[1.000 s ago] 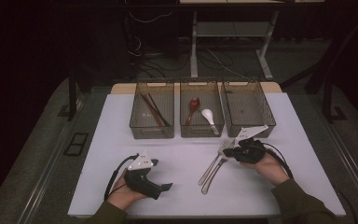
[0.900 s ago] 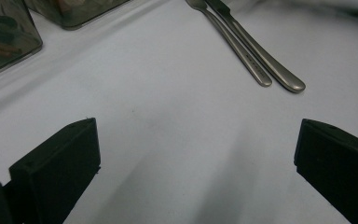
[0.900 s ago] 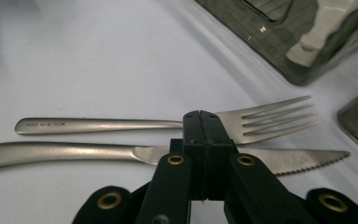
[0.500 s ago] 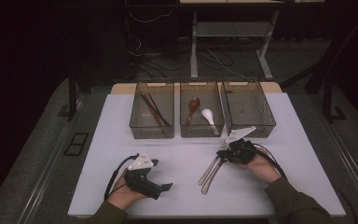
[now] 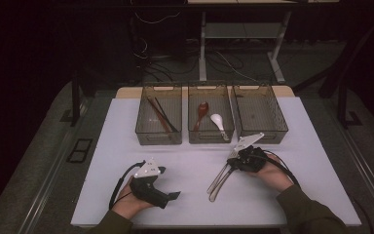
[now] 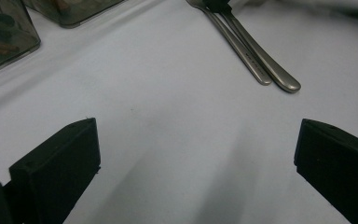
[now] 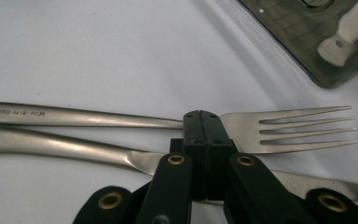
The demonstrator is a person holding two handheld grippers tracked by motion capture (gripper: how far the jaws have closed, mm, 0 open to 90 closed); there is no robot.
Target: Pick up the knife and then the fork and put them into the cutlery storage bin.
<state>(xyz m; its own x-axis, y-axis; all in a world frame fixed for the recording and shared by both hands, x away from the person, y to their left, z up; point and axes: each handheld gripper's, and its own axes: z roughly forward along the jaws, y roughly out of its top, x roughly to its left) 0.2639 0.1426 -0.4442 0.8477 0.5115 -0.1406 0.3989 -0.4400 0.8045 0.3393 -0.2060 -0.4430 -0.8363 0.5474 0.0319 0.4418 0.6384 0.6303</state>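
Sorting cutlery, judged: pickup step. Right gripper (image 7: 204, 122) has its jaws pressed together at the neck of the fork (image 7: 279, 126), tines to their right, knife (image 7: 65, 148) just beneath. Whether the fork is actually pinched is unclear. Left gripper (image 6: 193, 163) rests wide open, holding nothing. Next move calls for a lift clear of the knife, toward the empty bin (image 5: 259, 113) ahead. Since 1.0 s ago, the right gripper has dropped lower onto the cutlery.

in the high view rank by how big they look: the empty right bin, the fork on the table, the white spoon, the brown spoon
1. empty right bin, plainly largest
2. fork, long and thin, its neck pinched by the right hand-held gripper
3. white spoon and brown spoon: they look about alike in the middle bin, so I will not rank them
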